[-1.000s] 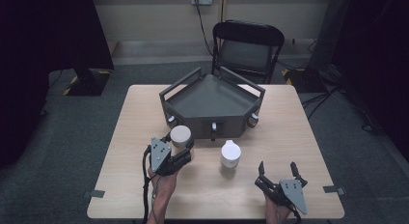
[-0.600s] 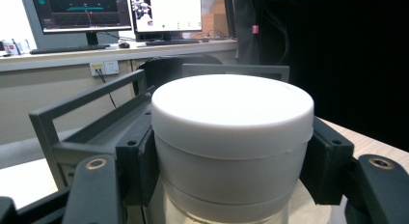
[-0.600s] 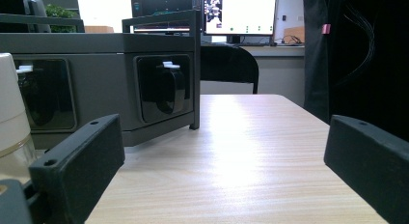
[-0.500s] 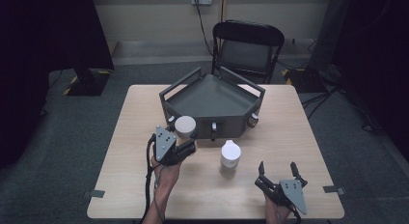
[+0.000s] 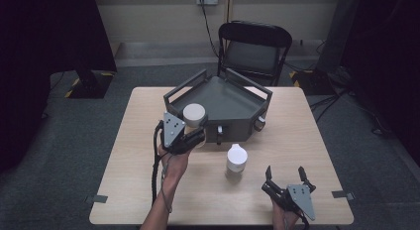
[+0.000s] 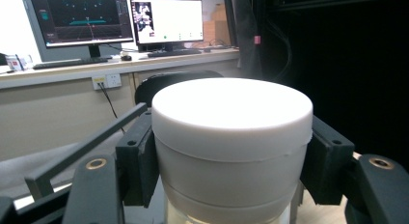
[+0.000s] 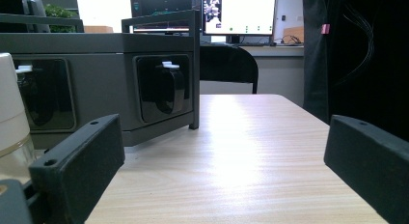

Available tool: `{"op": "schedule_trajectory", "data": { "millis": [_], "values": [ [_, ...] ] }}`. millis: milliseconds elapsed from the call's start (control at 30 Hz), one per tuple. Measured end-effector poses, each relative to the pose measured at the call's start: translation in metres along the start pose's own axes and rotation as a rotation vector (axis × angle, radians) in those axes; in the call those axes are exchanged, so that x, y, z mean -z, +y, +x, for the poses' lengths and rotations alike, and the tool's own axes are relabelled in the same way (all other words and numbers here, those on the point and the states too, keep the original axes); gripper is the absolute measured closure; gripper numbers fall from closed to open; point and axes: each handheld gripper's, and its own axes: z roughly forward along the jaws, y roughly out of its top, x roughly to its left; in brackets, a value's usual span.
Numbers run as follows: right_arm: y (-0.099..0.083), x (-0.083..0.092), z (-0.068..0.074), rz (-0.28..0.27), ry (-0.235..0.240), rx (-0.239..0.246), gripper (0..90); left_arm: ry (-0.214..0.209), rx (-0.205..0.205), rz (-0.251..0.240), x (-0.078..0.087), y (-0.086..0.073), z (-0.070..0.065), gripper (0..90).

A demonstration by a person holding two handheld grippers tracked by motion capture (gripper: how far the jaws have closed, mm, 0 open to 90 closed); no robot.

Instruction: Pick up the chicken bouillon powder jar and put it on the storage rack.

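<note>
White jar [image 5: 193,114] sits pinched under its lid in your left gripper [image 5: 190,135], held clear of the table [image 5: 133,141] at the near-left rim of the tray [image 5: 225,98]. You're in the carry step, it seems. Next, take it toward twelve o'clock over the rim, lower it onto the tray floor, then spread the jaws. Your right gripper [image 5: 286,176] rests spread and empty at five o'clock; a second jar [image 5: 236,158] waits at ten o'clock from it.
</note>
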Motion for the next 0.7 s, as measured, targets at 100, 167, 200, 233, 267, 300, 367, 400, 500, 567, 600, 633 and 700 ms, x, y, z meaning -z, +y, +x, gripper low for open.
{"op": "schedule_trajectory", "data": {
  "millis": [100,167,200,233,267,300,367,400,500,567,600,633,700],
  "values": [
    [0.0,0.0,0.0,0.0,-0.001,-0.001,0.0,0.004,0.002,0.0,-0.006,0.006,0.001,34.2],
    [0.0,0.0,0.0,0.0,0.0,-0.001,0.0,0.016,0.01,0.005,-0.012,0.01,0.001,34.2],
    [0.0,0.0,0.0,0.0,0.0,0.0,0.0,0.023,0.012,0.006,-0.014,0.012,0.001,34.2],
    [0.0,0.0,0.0,0.0,0.0,-0.001,0.0,0.029,0.012,0.01,-0.018,0.014,0.002,34.2],
    [0.0,0.0,0.0,0.0,0.0,0.0,0.0,0.035,0.014,0.013,-0.021,0.016,0.003,34.2],
    [0.0,0.0,0.0,0.0,0.0,-0.001,0.0,0.047,0.016,0.006,-0.029,0.017,0.005,34.2],
    [0.0,0.0,0.0,0.0,0.0,-0.001,0.0,0.045,0.009,0.007,-0.035,0.018,0.008,34.2],
    [0.0,0.0,0.0,0.0,0.0,-0.001,0.0,0.045,0.009,0.007,-0.035,0.018,0.008,34.2],
    [0.0,0.0,0.0,0.0,0.0,-0.001,0.0,0.052,0.017,0.013,-0.047,0.023,0.012,34.2],
    [0.0,0.0,0.0,0.0,0.002,-0.001,0.0,0.057,0.013,0.011,-0.053,0.025,0.013,34.2],
    [0.0,0.0,0.0,0.0,0.002,-0.001,0.0,0.06,0.014,0.011,-0.057,0.027,0.013,34.2],
    [0.0,0.0,0.0,0.0,0.002,-0.001,0.0,0.06,0.015,0.018,-0.062,0.028,0.015,34.2],
    [0.0,0.0,0.0,0.0,0.002,-0.001,0.0,0.054,0.019,0.026,-0.07,0.029,0.019,34.2]
  ]
}}
